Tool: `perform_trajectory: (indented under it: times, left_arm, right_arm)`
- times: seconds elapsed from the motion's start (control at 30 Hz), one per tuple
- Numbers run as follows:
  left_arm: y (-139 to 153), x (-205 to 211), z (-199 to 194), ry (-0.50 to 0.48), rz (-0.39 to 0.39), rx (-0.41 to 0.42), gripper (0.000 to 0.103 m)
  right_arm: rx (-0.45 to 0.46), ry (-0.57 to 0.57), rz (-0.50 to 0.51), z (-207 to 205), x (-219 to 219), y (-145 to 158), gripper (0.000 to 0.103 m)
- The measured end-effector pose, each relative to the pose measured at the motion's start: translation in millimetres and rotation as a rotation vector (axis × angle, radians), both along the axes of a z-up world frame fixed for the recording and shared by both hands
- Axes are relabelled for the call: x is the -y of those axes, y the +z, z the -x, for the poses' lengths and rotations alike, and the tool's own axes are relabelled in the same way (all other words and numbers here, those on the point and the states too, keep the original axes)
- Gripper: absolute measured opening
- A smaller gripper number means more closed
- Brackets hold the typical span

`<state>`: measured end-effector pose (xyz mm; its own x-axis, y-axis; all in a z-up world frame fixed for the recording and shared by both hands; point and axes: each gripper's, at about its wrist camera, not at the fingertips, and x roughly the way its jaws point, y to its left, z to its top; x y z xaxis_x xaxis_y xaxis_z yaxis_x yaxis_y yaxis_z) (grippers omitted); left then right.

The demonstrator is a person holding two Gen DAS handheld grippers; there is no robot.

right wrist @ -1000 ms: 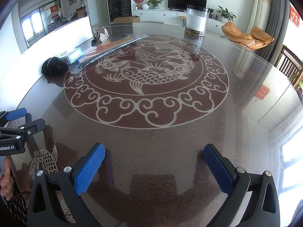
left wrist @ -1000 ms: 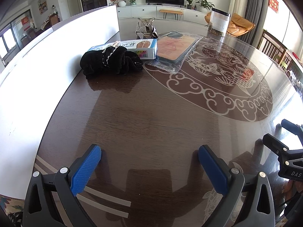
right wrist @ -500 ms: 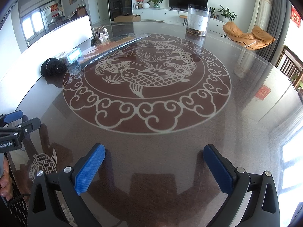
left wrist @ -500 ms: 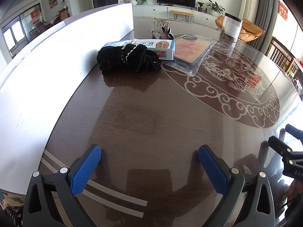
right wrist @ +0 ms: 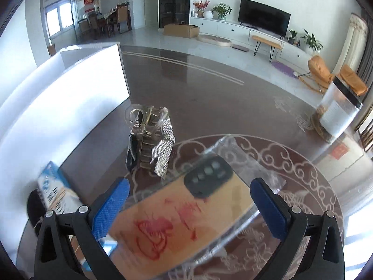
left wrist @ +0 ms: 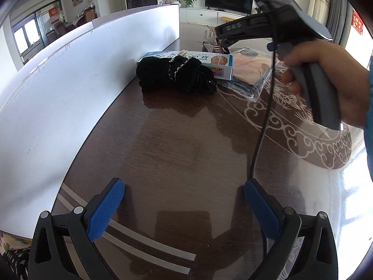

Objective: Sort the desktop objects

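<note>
In the left wrist view, the left hand-held gripper (left wrist: pixel 183 200) hangs released over the bare brown desk (left wrist: pixel 186 144). Ahead lie a black cloth (left wrist: pixel 174 73), a box (left wrist: pixel 218 63) behind it and a bagged phone case (left wrist: pixel 253 70) beside the box. A hand (left wrist: pixel 326 81) holds the other tool.

In the right wrist view, the right hand-held gripper (right wrist: pixel 188 200) is spread wide above the phone case (right wrist: pixel 181 212), not touching it. Beyond stand a sparkly clip (right wrist: pixel 151 142) and a lidded jar (right wrist: pixel 338 109), contents unclear.

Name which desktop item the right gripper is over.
The bagged phone case, orange with red print, lies between the open right gripper fingers; the glittery hair clip and blue-white box sit aside.
</note>
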<state>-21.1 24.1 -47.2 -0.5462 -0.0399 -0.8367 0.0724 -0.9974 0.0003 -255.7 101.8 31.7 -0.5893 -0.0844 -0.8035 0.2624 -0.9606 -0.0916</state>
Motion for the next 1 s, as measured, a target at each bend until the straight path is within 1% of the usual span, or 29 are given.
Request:
perform_trajectory:
  times: [0.07, 0.1, 0.13, 0.17, 0.2, 0.33, 0.43, 0.47, 0.73, 0.8, 0.87, 0.9, 0.93, 1.0]
  left_arm:
    - [0, 0, 0, -0.001, 0.001, -0.001, 0.103]
    - [0, 0, 0, -0.001, 0.001, -0.003, 0.103]
    - [0, 0, 0, -0.001, 0.001, -0.003, 0.103]
    - [0, 0, 1, 0.0, 0.001, -0.003, 0.103]
    - [0, 0, 1, 0.003, 0.001, -0.003, 0.103]
    - [-1, 0, 2, 0.008, 0.0, -0.005, 0.103]
    - [-1, 0, 2, 0.01, 0.001, -0.003, 0.103]
    - [-1, 1, 2, 0.01, 0.001, -0.001, 0.103]
    - [-1, 2, 1, 0.012, 0.001, 0.004, 0.103]
    - [-2, 2, 2, 0.013, 0.001, 0.003, 0.103]
    - [-2, 2, 1, 0.015, 0.001, 0.003, 0.103]
    - [-2, 1, -2, 0.016, 0.0, 0.002, 0.103]
    - [-2, 1, -2, 0.018, 0.0, 0.001, 0.103]
    - [-2, 2, -2, 0.022, 0.001, 0.0, 0.103]
  right_arm:
    - [0.031, -0.022, -0.067, 8, 13, -18, 0.103]
    - [0.017, -0.044, -0.034, 7, 9, -18, 0.103]
    - [0.01, -0.086, -0.035, 5, 4, -19, 0.103]
    - [0.005, -0.115, -0.011, 1, -4, -19, 0.103]
    - [-0.005, -0.136, -0.015, -4, -11, -19, 0.103]
    - [-0.008, -0.159, -0.013, -35, -39, -16, 0.103]
    - [0.039, -0.206, 0.075, -64, -73, -16, 0.103]
    - [0.031, -0.221, 0.062, -76, -82, -15, 0.102]
    - [0.028, -0.322, 0.067, -159, -157, -10, 0.101]
    - [0.033, -0.342, 0.032, -174, -165, -3, 0.101]
    - [-0.035, -0.3, 0.018, -191, -163, 10, 0.102]
    - [-0.074, -0.269, 0.014, -192, -156, 20, 0.102]
    - [-0.1, -0.228, 0.015, -190, -147, 29, 0.102]
    - [-0.103, -0.126, 0.03, -172, -123, 41, 0.102]
